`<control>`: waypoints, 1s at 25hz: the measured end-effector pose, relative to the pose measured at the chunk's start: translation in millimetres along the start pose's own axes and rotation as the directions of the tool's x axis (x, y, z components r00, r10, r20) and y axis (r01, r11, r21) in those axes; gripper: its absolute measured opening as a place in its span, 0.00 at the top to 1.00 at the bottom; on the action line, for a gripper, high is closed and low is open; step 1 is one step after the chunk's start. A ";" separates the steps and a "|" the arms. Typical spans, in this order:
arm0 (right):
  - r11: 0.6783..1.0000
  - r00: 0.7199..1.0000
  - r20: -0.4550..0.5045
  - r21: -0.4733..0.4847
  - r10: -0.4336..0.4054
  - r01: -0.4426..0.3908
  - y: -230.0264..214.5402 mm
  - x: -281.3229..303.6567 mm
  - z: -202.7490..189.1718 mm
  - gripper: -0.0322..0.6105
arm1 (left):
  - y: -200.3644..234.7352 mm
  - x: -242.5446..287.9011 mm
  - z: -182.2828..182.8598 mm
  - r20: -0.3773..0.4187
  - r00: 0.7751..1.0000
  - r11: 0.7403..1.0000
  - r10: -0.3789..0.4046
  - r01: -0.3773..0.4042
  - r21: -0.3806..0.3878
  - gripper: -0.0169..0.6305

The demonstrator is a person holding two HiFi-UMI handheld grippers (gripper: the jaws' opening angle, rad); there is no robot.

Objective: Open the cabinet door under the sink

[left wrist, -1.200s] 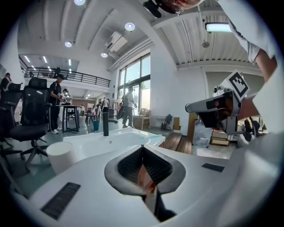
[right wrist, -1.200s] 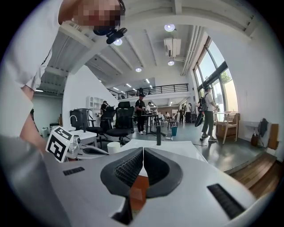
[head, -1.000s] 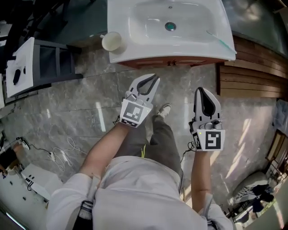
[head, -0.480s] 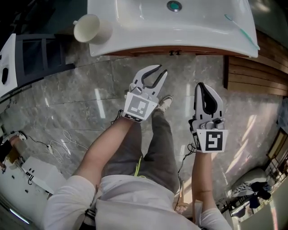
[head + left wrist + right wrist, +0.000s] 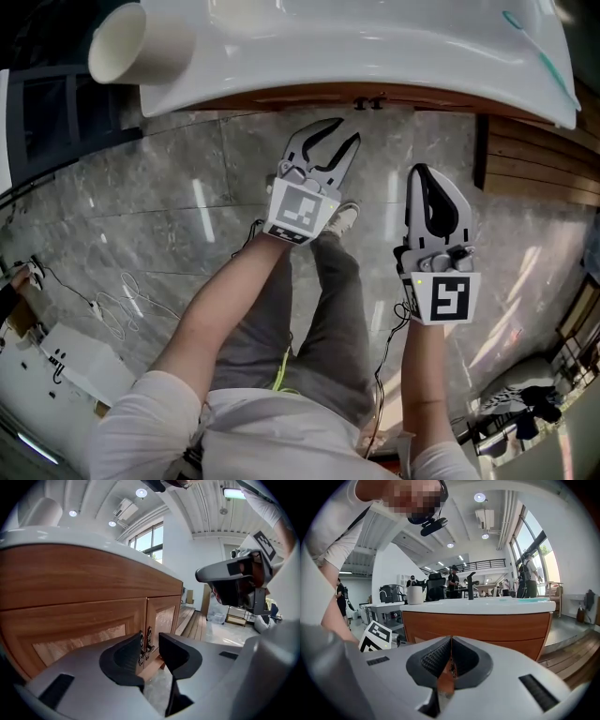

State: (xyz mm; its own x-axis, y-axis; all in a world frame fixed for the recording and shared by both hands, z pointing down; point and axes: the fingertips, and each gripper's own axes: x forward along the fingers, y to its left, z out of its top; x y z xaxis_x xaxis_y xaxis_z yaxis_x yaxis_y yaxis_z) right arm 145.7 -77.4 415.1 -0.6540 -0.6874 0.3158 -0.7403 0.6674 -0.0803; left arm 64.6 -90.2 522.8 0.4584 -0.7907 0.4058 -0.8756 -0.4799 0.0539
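Note:
The wooden cabinet (image 5: 84,616) stands under the white sink (image 5: 375,56), both doors closed. Its two dark metal handles (image 5: 145,645) meet at the doors' middle seam and show below the sink rim in the head view as handles (image 5: 368,101). My left gripper (image 5: 335,137) points at them from a short way off. Its jaws have just been opening and stand open with nothing between them; the handles show through the gap of the left gripper (image 5: 151,641). My right gripper (image 5: 425,180) hangs to the right, jaws shut and empty, facing the cabinet (image 5: 487,632).
A cream cup (image 5: 139,42) stands on the sink's left corner and a teal toothbrush (image 5: 539,52) lies on its right edge. A raised wooden step (image 5: 534,159) lies right of the cabinet. Cables (image 5: 112,314) trail on the marble floor at left. The person's shoe (image 5: 343,217) is below the left gripper.
Both grippers have sunk lower in front of the cabinet, and the sink now sits higher and larger in the head view. The left jaws went from shut to open.

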 end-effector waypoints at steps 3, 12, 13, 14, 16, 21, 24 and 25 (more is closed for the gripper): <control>1.000 1.000 0.005 -0.006 0.005 -0.005 -5.0 5.0 -13.5 0.90 | -0.2 14.1 -12.1 0.002 1.000 1.000 0.009 -0.009 -0.001 0.78; 1.000 1.000 0.022 -0.013 0.010 -0.010 -13.3 29.8 -54.5 0.90 | 6.3 50.0 -45.2 0.028 0.999 1.000 0.028 -0.028 -0.002 0.77; 1.000 1.000 0.023 -0.014 0.011 -0.011 -13.5 31.3 -57.0 0.90 | 6.1 52.4 -47.2 0.034 0.999 1.000 0.030 -0.030 -0.005 0.77; 1.000 1.000 0.024 -0.016 0.012 -0.011 -14.0 32.6 -59.5 0.90 | 5.9 55.2 -49.6 0.038 0.999 0.999 0.031 -0.031 -0.006 0.77; 1.000 1.000 0.027 -0.018 0.011 -0.010 -15.8 35.1 -64.2 0.90 | 6.0 61.1 -54.7 0.040 0.999 0.999 0.033 -0.033 -0.007 0.77; 1.000 0.999 0.034 -0.021 0.002 -0.001 -20.4 37.3 -70.7 0.90 | 7.4 70.8 -60.1 0.046 0.998 0.999 0.041 -0.041 -0.007 0.77; 1.000 0.999 0.044 -0.012 -0.017 0.017 -22.5 39.1 -69.9 0.90 | 7.4 75.1 -58.8 0.053 0.997 0.999 0.047 -0.047 -0.005 0.77; 1.000 0.999 0.044 -0.010 -0.019 0.020 -22.3 39.1 -70.4 0.90 | 7.4 76.1 -58.5 0.054 0.997 0.999 0.051 -0.051 -0.004 0.77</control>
State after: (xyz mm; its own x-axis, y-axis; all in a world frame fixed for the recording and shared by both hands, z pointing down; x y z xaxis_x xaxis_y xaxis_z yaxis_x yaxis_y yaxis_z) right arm 147.6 -99.0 495.8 -0.6458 -0.7122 0.2750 -0.7515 0.6566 -0.0641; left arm 84.2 -131.7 607.4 0.4207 -0.8335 0.3581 -0.8984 -0.4375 0.0370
